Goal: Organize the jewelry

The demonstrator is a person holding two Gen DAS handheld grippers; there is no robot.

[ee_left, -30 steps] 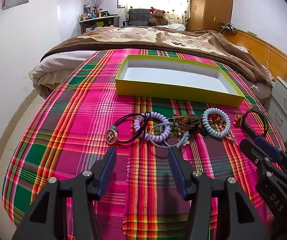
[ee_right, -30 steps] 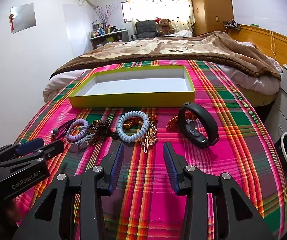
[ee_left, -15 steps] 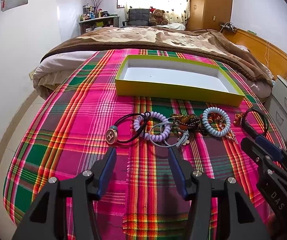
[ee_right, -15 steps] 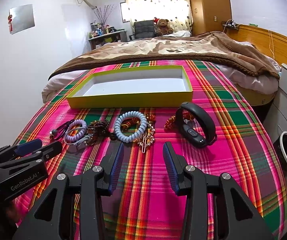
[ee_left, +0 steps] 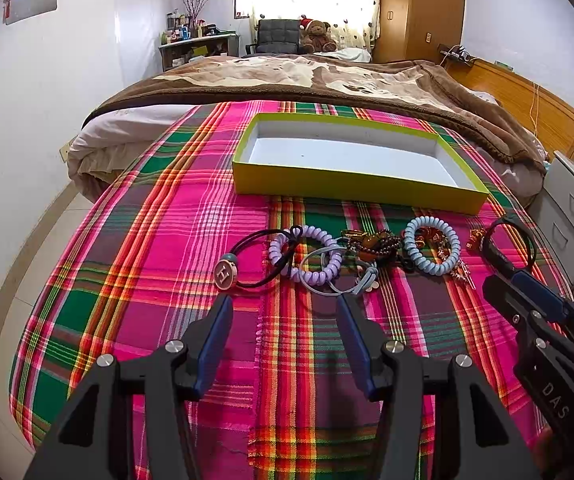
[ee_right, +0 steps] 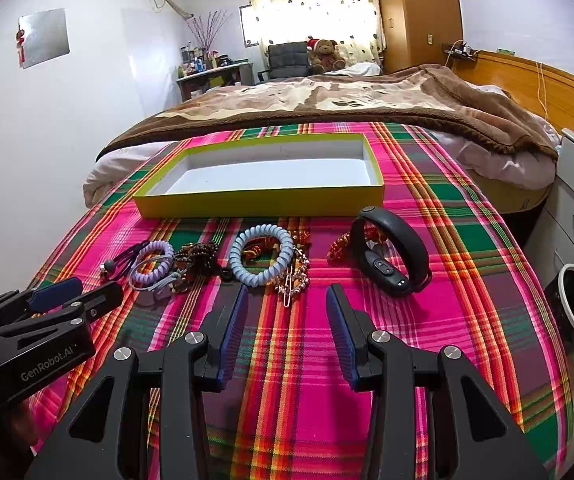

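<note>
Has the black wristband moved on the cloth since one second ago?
No. The wristband lies at the same plaid stripes, right of the blue coil and before the box.

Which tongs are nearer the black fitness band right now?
Right. The right tongs sit open just short of the band, which lies slightly to their right. The left tongs are farther over, in front of the purple coil.
</note>
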